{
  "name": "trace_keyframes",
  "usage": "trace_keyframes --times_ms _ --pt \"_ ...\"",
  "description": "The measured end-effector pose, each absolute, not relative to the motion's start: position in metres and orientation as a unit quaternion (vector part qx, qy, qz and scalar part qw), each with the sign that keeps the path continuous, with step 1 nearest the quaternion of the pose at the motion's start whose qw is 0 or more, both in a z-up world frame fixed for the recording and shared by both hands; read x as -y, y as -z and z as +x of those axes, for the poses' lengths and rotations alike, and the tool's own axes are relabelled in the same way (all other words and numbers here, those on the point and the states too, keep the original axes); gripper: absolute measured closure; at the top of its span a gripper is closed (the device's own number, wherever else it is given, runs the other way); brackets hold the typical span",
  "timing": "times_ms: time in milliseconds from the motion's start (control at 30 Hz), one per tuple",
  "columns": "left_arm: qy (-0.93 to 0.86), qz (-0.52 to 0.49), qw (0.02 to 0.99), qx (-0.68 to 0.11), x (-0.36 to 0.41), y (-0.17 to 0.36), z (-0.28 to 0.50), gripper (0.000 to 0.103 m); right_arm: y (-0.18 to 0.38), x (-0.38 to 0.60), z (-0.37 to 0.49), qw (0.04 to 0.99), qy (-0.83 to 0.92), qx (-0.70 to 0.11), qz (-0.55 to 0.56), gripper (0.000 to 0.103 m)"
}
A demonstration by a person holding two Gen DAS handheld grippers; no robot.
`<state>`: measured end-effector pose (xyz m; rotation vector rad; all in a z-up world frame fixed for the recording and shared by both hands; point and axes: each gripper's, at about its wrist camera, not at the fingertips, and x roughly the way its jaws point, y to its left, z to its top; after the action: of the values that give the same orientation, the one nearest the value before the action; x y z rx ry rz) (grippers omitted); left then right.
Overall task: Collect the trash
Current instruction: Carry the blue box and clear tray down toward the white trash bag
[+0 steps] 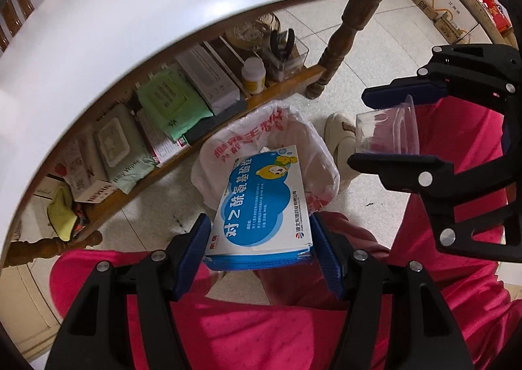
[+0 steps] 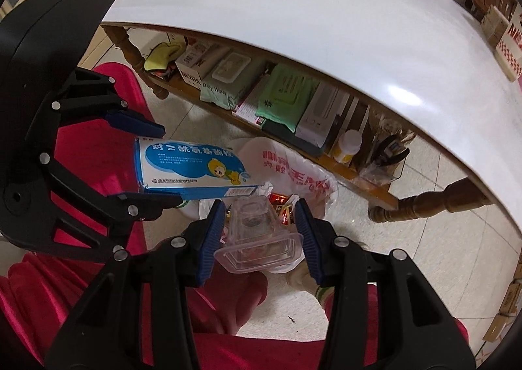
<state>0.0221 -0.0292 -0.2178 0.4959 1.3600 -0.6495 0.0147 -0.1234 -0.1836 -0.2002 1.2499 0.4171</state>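
Observation:
My left gripper (image 1: 259,223) is shut on a blue and white medicine box (image 1: 261,203) and holds it above a white plastic trash bag (image 1: 293,135) that stands open on the floor. My right gripper (image 2: 259,210) is shut on a clear plastic cup (image 2: 257,236) and holds it over the same bag (image 2: 293,171), with red wrappers showing inside. The right gripper also shows in the left wrist view (image 1: 359,128) with the cup (image 1: 388,132). The left gripper (image 2: 166,164) and box (image 2: 189,164) show in the right wrist view.
A white round table top (image 1: 130,11) overhangs a wooden lower shelf (image 1: 287,83) packed with wipes packs, boxes, a pill bottle and pliers. Turned wooden table legs (image 1: 345,40) stand nearby. My red-trousered legs (image 1: 261,321) are below. Cardboard boxes (image 1: 450,1) line the far wall.

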Motion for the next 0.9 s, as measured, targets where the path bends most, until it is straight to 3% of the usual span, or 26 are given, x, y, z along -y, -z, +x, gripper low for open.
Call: trace_keyframes --times_ms 900 --pt "0.267 0.216 0.629 -0.698 0.047 0.344 0.069 0.042 0.317 0.141 0.068 0.724 -0.171 -0.667 -0.039 0.058"
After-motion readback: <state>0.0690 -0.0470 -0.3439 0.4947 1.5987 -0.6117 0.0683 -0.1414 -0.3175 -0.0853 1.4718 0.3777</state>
